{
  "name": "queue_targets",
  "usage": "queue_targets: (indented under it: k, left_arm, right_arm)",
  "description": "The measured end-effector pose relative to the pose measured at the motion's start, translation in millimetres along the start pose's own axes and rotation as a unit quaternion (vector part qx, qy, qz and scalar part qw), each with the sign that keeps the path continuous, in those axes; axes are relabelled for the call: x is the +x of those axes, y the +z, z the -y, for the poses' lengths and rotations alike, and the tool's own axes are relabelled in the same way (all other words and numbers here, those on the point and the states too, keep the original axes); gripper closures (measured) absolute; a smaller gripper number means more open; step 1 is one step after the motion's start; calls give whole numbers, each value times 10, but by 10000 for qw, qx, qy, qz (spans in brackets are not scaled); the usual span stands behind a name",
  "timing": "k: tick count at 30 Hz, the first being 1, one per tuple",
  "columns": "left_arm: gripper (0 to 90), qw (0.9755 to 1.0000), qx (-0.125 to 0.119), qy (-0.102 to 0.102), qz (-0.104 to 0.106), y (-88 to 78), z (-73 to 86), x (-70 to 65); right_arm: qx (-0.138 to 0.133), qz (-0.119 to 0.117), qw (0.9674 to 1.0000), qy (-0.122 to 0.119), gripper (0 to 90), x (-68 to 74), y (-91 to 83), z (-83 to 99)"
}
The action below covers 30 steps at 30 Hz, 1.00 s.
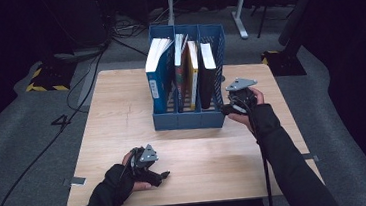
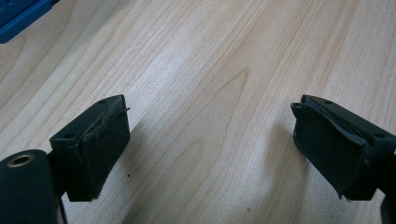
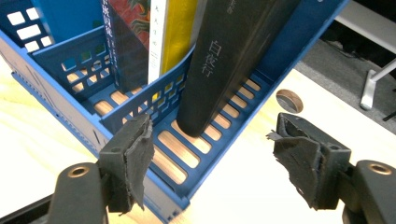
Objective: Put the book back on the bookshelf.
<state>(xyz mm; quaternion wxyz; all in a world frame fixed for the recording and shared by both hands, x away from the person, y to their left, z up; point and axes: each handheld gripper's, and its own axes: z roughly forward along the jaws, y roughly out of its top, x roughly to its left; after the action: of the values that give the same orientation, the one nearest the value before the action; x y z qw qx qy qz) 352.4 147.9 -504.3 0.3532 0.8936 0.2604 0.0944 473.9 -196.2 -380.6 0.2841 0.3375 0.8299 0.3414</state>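
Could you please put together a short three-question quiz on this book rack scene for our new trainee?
1. True or false: the right gripper clamps the black book.
2. Which compartment of the blue plastic file rack holds the black book: A left, B middle, C right?
3. What lies under the left gripper?

Key: 1 false, its jaws stand open, empty. 2 C. 3 The bare light wooden table.

Light wood-grain bench (image 1: 123, 133) stood on grey carpeted floor (image 1: 24, 147). A blue three-compartment file rack (image 1: 188, 120) sat directly on it, toward the far side, right of centre. A round cable port (image 3: 289, 100) showed in the benchtop beside the rack.
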Motion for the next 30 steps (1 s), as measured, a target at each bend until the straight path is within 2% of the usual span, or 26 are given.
queue_targets:
  k: [12, 30]
  left_arm:
    - [112, 10000, -1, -14, -6, 0, -1, -2]
    - [112, 10000, -13, -13, -19, 3, -2, -4]
  right_arm:
    - [-49, -10, 9999, -153, 289, 11, -198, 198]
    - [179, -75, 9990, -400, 280, 88, -388, 596]
